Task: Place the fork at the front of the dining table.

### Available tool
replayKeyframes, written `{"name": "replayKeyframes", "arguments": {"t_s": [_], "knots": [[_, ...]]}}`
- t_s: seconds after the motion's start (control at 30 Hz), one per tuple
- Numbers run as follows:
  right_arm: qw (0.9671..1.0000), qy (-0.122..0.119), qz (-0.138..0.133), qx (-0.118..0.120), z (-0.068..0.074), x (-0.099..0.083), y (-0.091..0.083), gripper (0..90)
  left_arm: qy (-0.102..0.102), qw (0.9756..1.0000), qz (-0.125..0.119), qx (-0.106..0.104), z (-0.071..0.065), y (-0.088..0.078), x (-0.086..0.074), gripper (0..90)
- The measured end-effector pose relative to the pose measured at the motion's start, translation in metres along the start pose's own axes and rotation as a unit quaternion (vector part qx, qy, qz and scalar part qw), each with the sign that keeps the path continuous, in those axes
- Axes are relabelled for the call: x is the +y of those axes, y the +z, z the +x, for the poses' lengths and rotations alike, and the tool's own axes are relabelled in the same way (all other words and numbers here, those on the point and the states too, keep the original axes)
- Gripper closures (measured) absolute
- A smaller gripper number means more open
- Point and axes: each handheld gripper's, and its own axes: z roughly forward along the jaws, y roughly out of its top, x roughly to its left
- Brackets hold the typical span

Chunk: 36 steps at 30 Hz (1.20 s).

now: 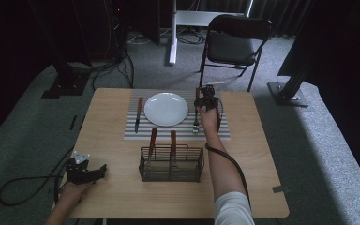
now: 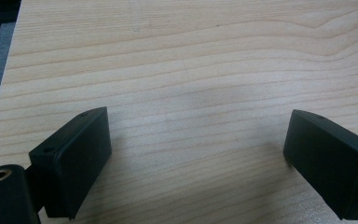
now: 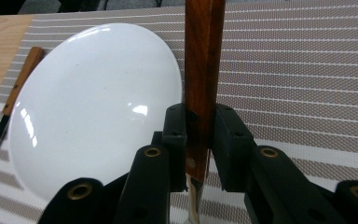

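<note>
My right gripper (image 1: 204, 101) (image 3: 200, 122) is shut on the dark wooden handle of a utensil (image 1: 196, 123) (image 3: 204, 56), just right of the white plate (image 1: 166, 108) (image 3: 93, 107). The utensil's metal end points toward the person over the striped placemat (image 1: 178, 132) (image 3: 298, 70). Whether it touches the mat I cannot tell. A wooden-handled knife (image 1: 138, 114) (image 3: 15, 95) lies on the mat left of the plate. My left gripper (image 1: 102, 171) (image 2: 198, 149) rests low over the bare table (image 2: 191, 56) at the front left, jaws wide open with nothing between them.
A dark wire basket (image 1: 171, 165) stands in the middle of the wooden table (image 1: 117, 140), with two wooden handles (image 1: 153, 138) sticking up from it. A cable trails off the table's left side. A folding chair (image 1: 232, 44) stands on the floor beyond the far edge.
</note>
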Motion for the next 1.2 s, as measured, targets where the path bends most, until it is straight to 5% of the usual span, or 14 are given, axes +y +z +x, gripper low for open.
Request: {"name": "replayKeyframes", "arguments": {"t_s": [0.17, 0.33, 0.63, 0.9, 1.07, 1.2], "knots": [[0.9997, 0.021, 0.01, 0.004, -0.006, 0.0, 0.02, 76.1, 0.0, 1.0, 0.0, 0.0, 0.0, 0.0, 0.0, 7.4], [0.9974, 0.069, 0.015, 0.013, -0.019, -0.002, 0.04, 76.2, 0.0, 1.0, 0.0, 0.0, 0.0, 0.0, 0.0, 7.4], [0.9966, 0.076, 0.031, -0.001, -0.024, -0.01, 0.064, 74.4, 0.0, 1.0, 0.0, 0.0, 0.0, 0.0, 0.0, 7.4], [0.9979, 0.045, 0.046, 0.009, -0.02, -0.004, 0.052, 56.3, 0.0, 1.0, 0.0, 0.0, 0.0, 0.0, 0.0, 7.4], [0.9989, 0.027, 0.038, 0.01, -0.016, -0.008, 0.039, 57.3, 0.0, 1.0, 0.0, 0.0, 0.0, 0.0, 0.0, 7.4], [0.9984, 0.006, 0.052, 0.021, -0.008, -0.032, 0.026, 64.1, 0.0, 1.0, 0.0, 0.0, 0.0, 0.0, 0.0, 7.4]]}}
